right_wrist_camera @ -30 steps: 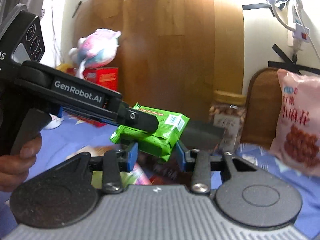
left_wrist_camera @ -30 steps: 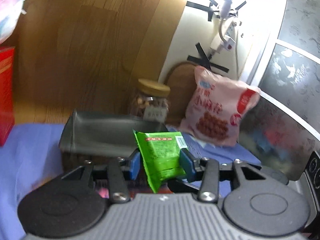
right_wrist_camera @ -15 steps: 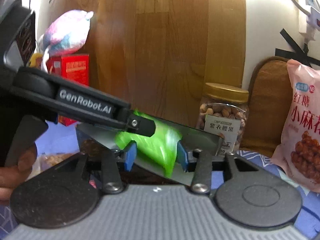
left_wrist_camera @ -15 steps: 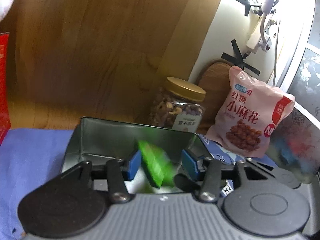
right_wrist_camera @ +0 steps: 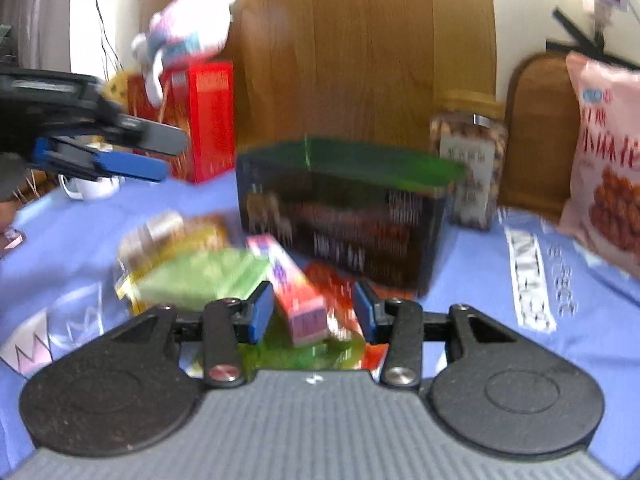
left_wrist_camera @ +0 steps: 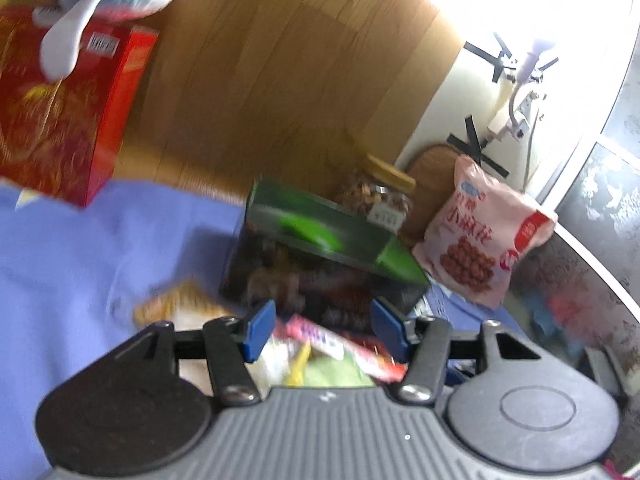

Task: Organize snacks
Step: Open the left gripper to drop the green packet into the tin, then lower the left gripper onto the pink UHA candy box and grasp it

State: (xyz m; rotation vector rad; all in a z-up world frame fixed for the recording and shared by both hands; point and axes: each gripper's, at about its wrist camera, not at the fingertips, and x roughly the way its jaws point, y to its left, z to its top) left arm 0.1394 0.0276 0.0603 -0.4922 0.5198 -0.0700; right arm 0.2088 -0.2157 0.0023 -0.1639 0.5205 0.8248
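My left gripper (left_wrist_camera: 323, 330) has just been spreading its jaws and nothing sits between the blue pads; the green packet (left_wrist_camera: 310, 229) it carried now lies inside the dark tin (left_wrist_camera: 320, 280), ahead of and above the fingertips in the left wrist view. My right gripper (right_wrist_camera: 314, 312) stands parted, its jaws having just narrowed a little, over a pile of snacks on the blue cloth (right_wrist_camera: 480, 264): a pink-and-red stick pack (right_wrist_camera: 292, 284) shows between its pads, though whether they touch it I cannot tell through the blur.
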